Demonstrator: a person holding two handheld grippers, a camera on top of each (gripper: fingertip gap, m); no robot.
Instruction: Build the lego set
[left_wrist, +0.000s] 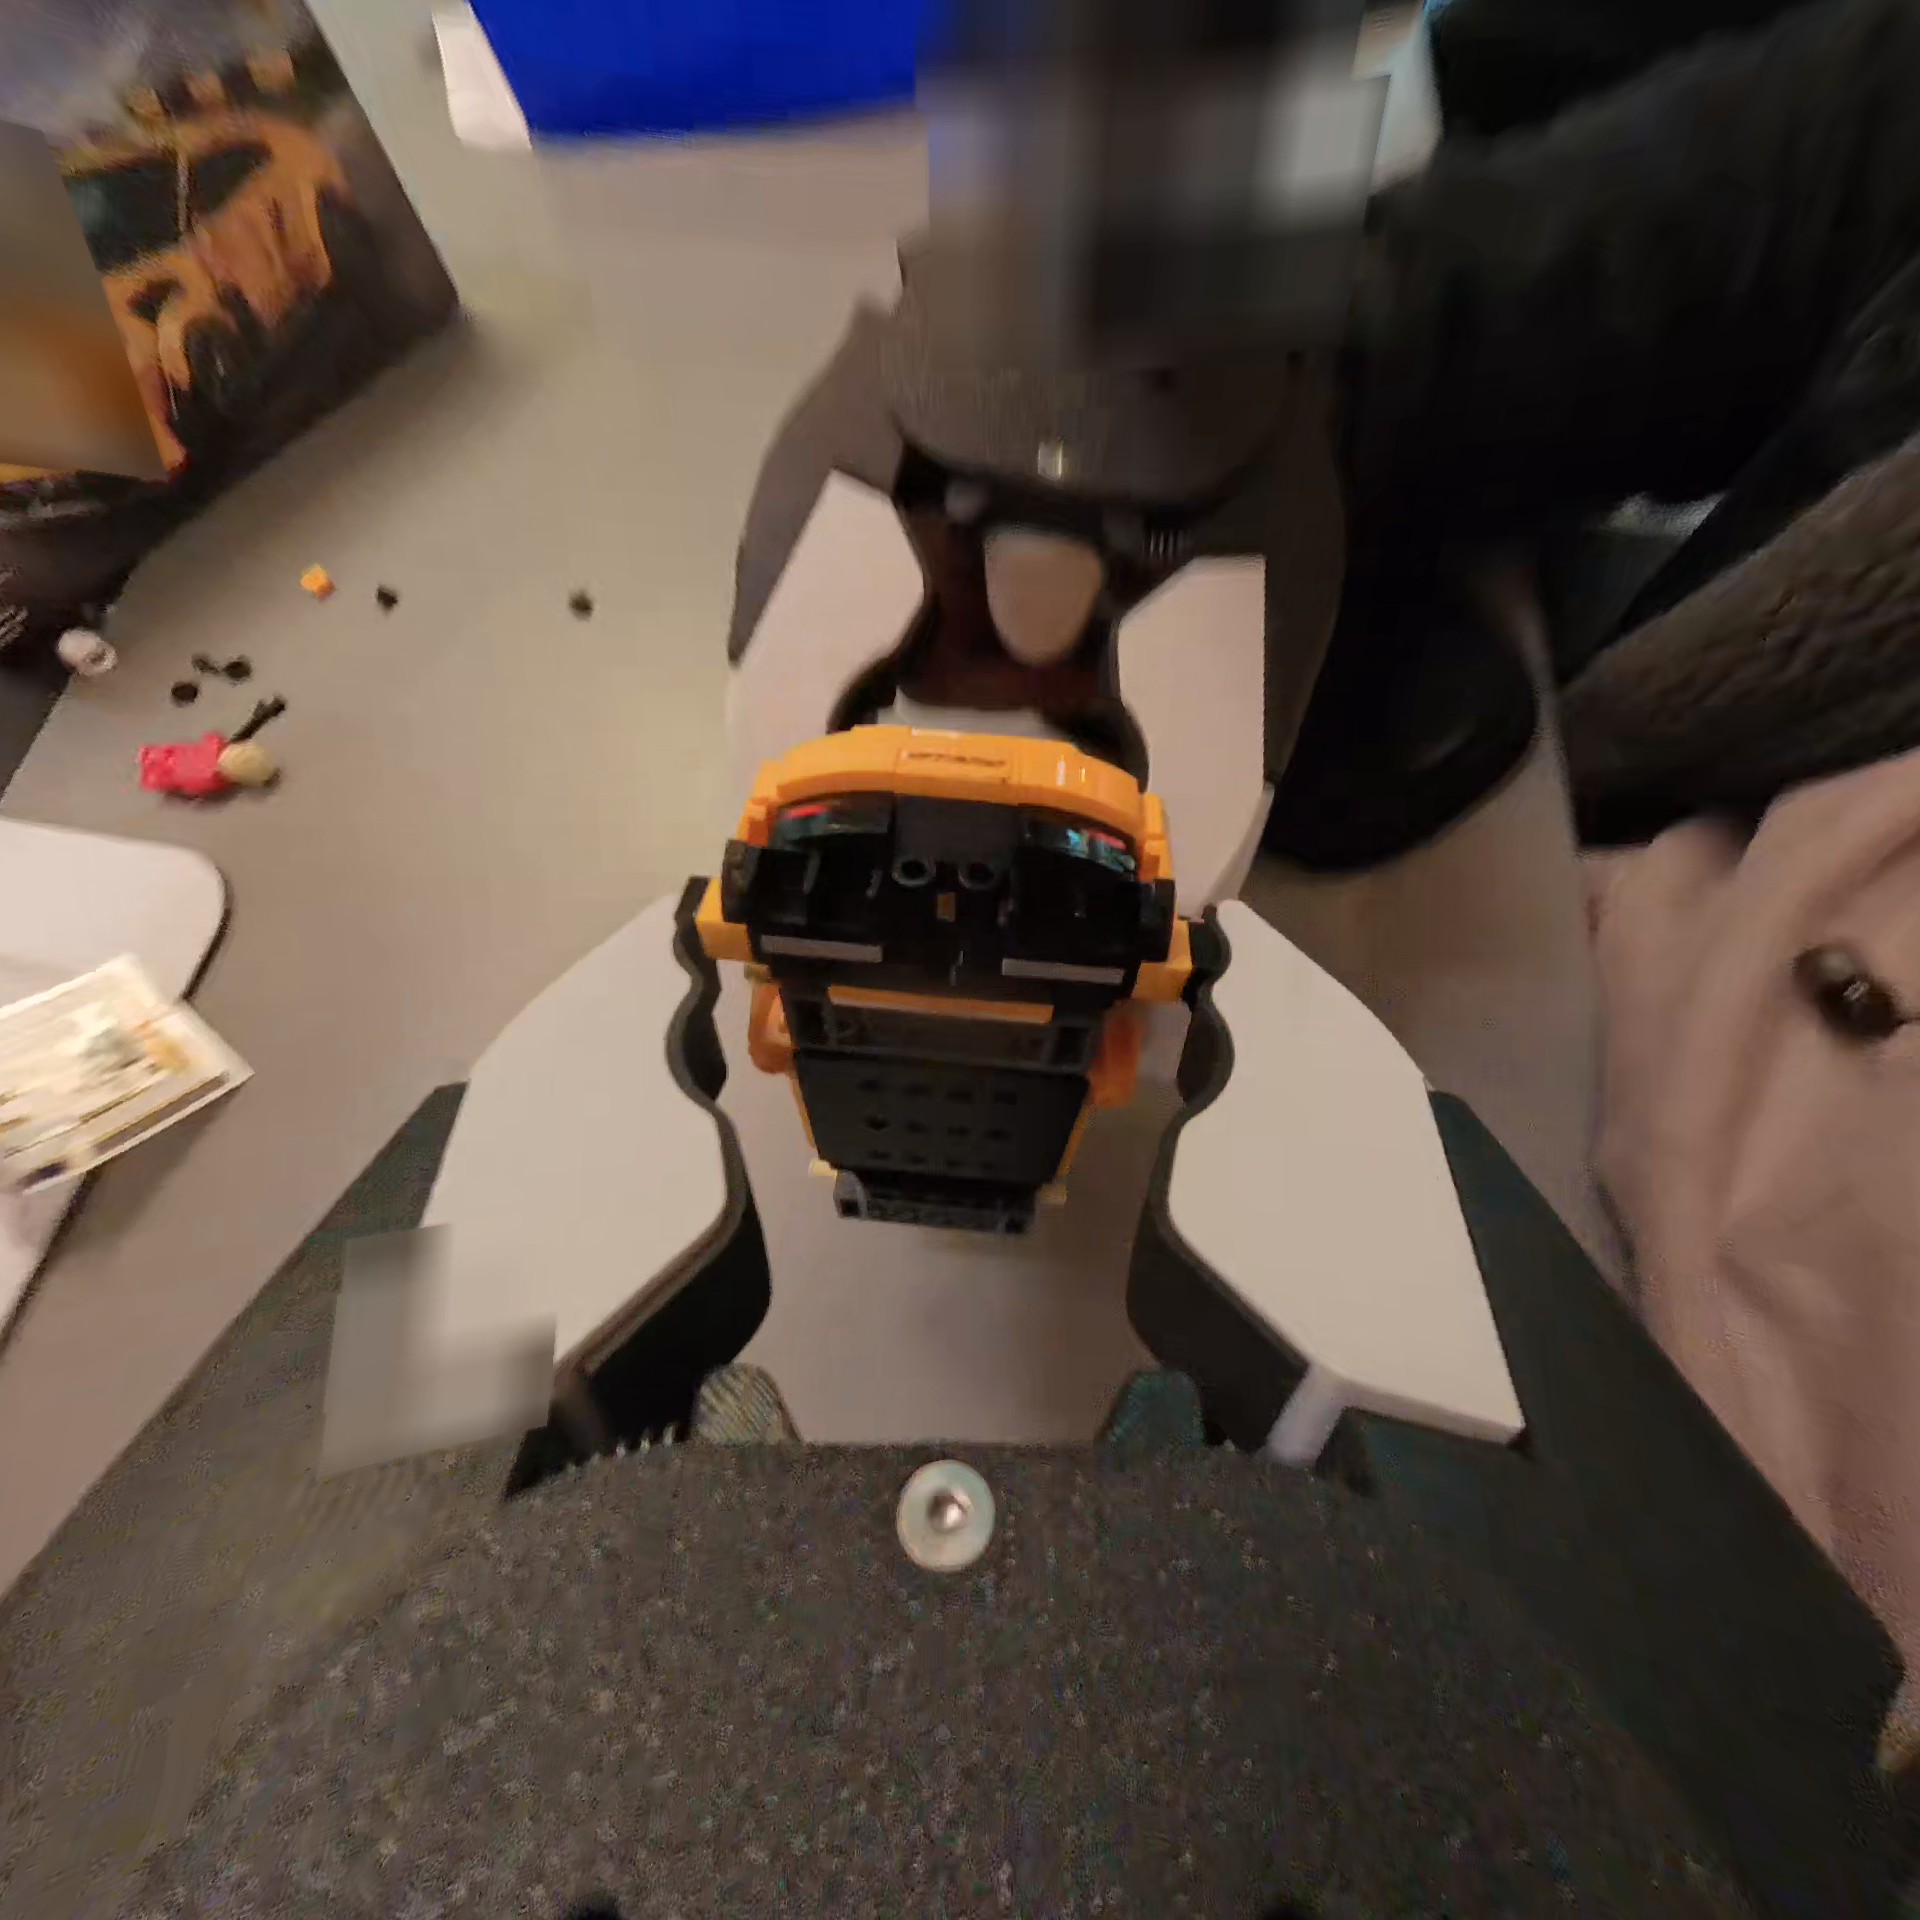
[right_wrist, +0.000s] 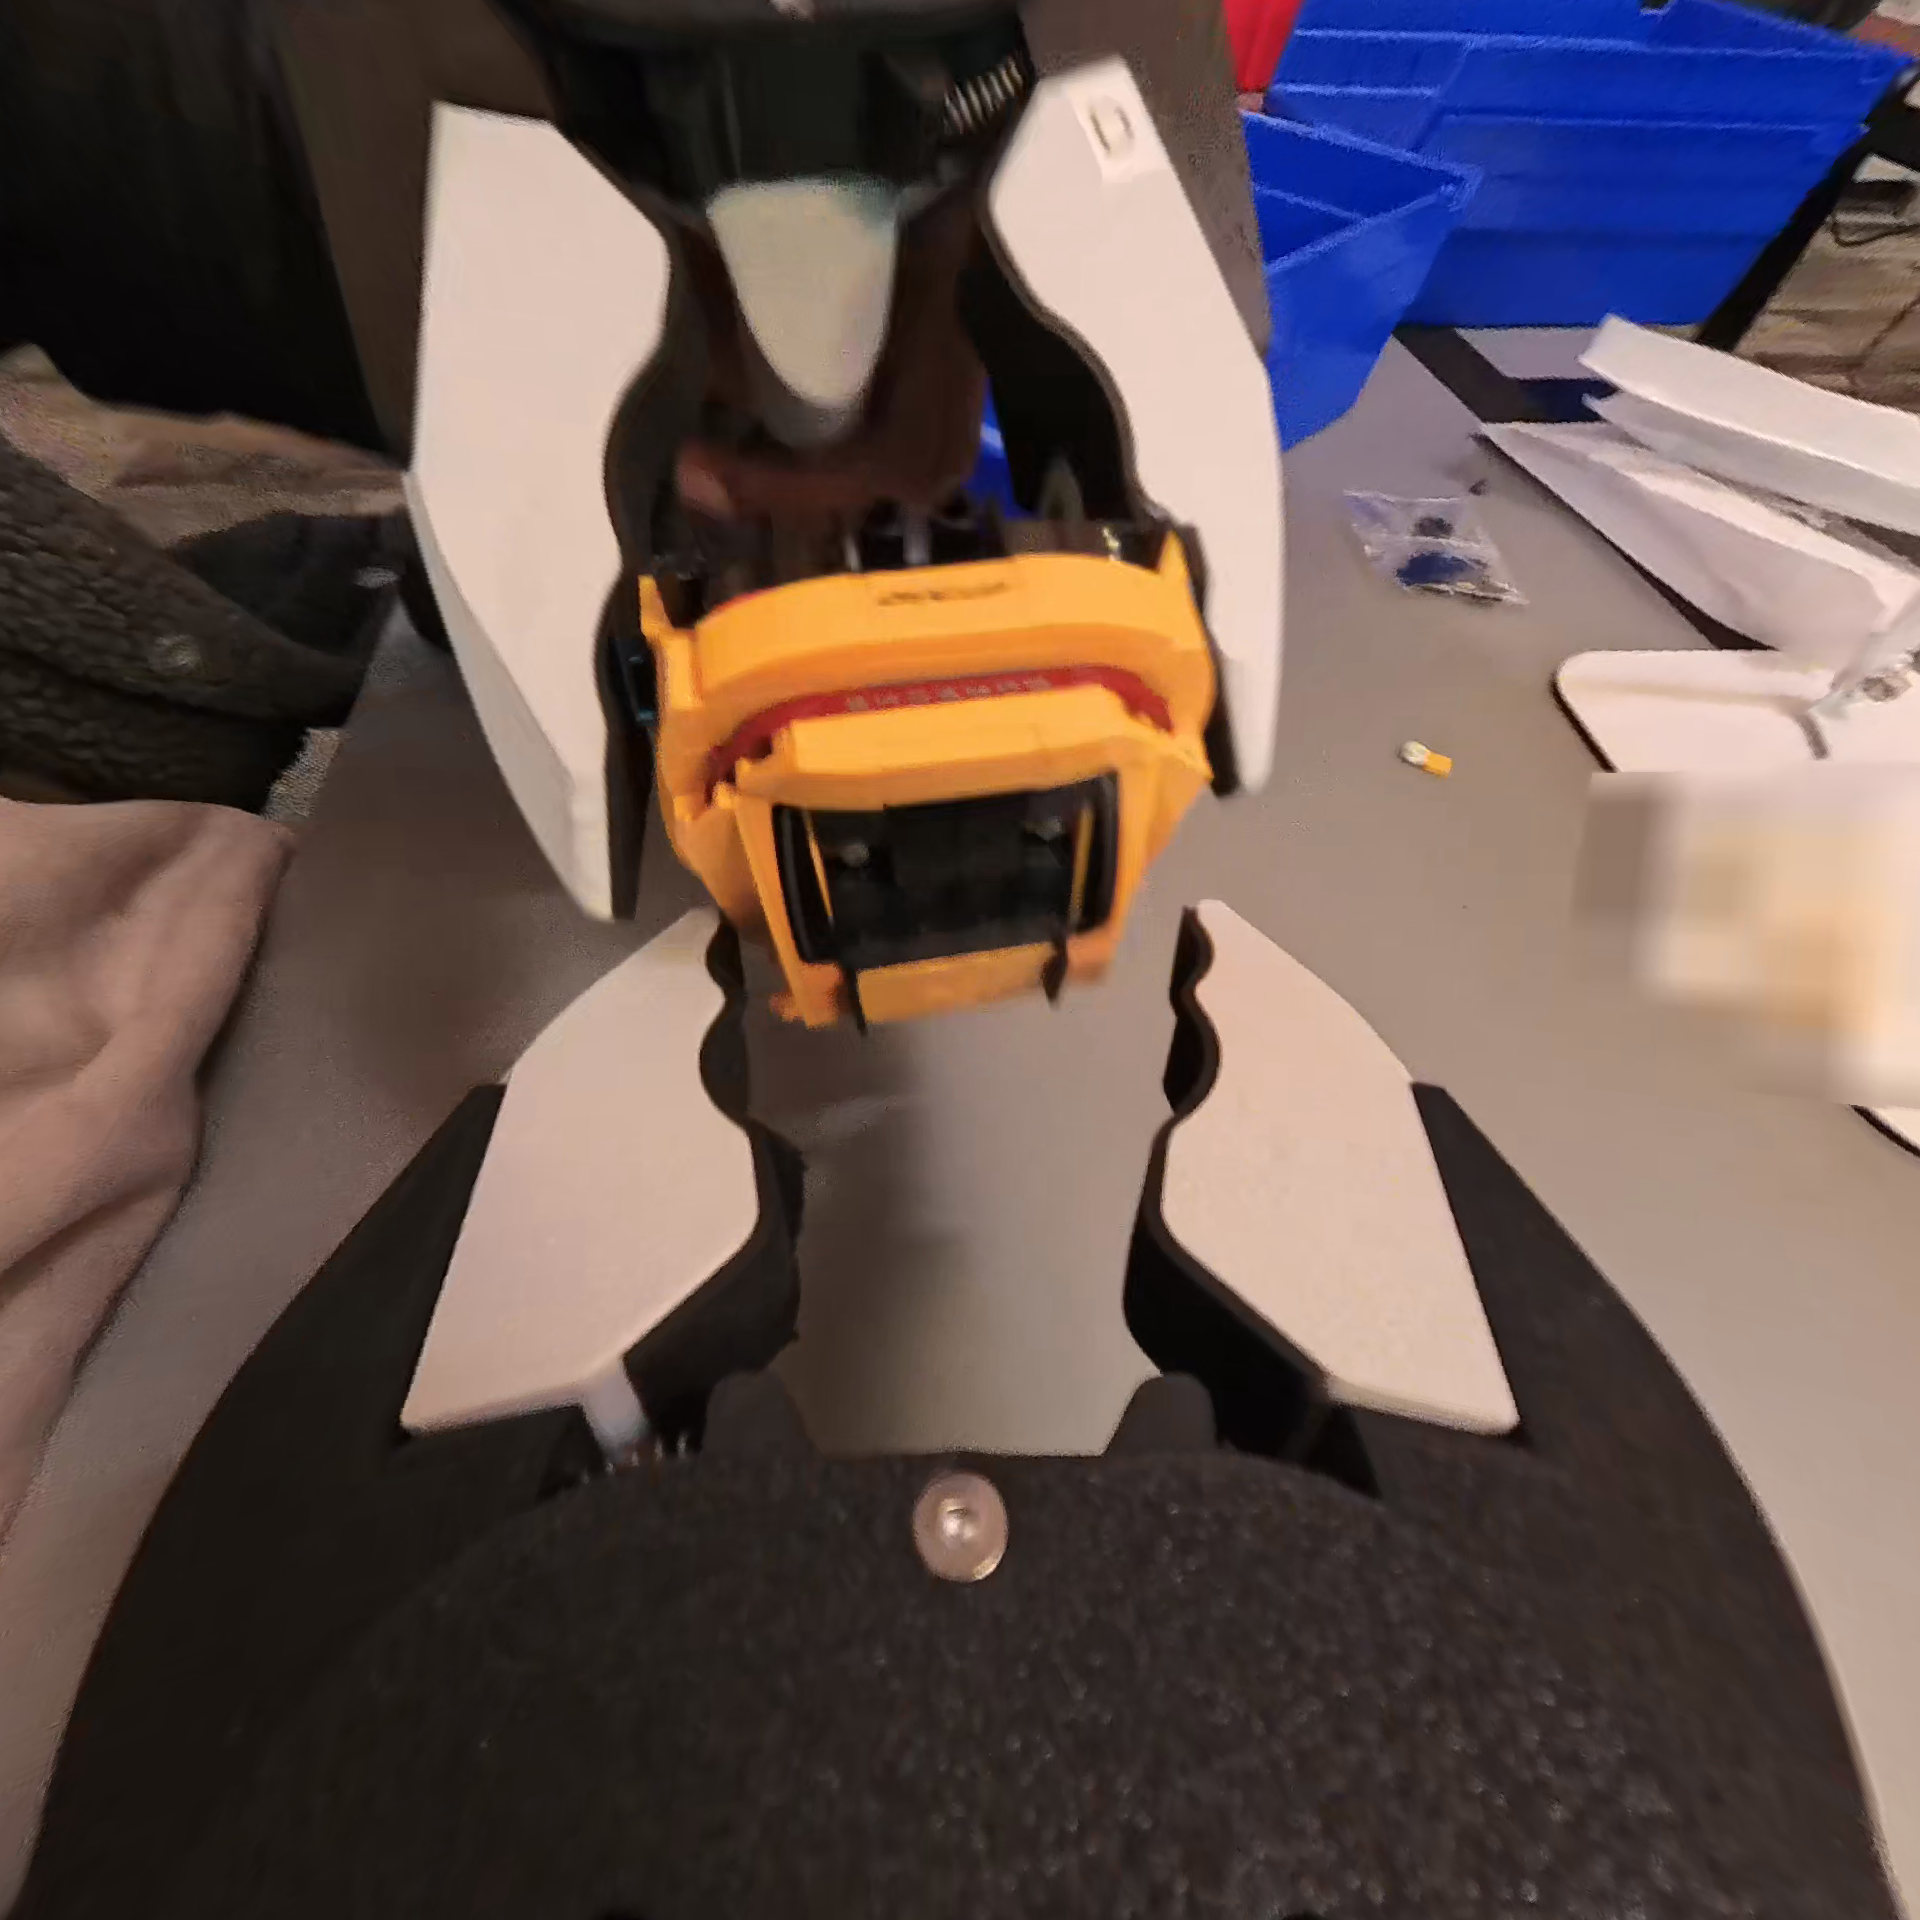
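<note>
An orange and black brick-built toy car (left_wrist: 935, 935) is held above the grey table (left_wrist: 520, 675). My left gripper (left_wrist: 948, 914) is shut on it, with both black pads pressed on its sides. I see its black underside there. In the right wrist view the same car (right_wrist: 914, 769) sits between the left gripper's white fingers (right_wrist: 499, 520), orange top and open cabin towards me. My right gripper (right_wrist: 956, 925) is open. Its left fingertip (right_wrist: 717, 940) is close to the car's near corner, and a gap shows between the car and the right fingertip (right_wrist: 1195, 925). The right gripper's fingers (left_wrist: 1216, 727) show behind the car.
A box with an orange car picture (left_wrist: 239, 239) stands at the far left, with small loose pieces (left_wrist: 208, 764) and a booklet (left_wrist: 94, 1060) near it. Blue bins (right_wrist: 1558, 187), white paper bags (right_wrist: 1745, 488) and a small orange piece (right_wrist: 1429, 762) lie to the right. Clothing (right_wrist: 104, 987) lies to the left. Only a small space, under 4 cm, lies between the two pairs of fingers.
</note>
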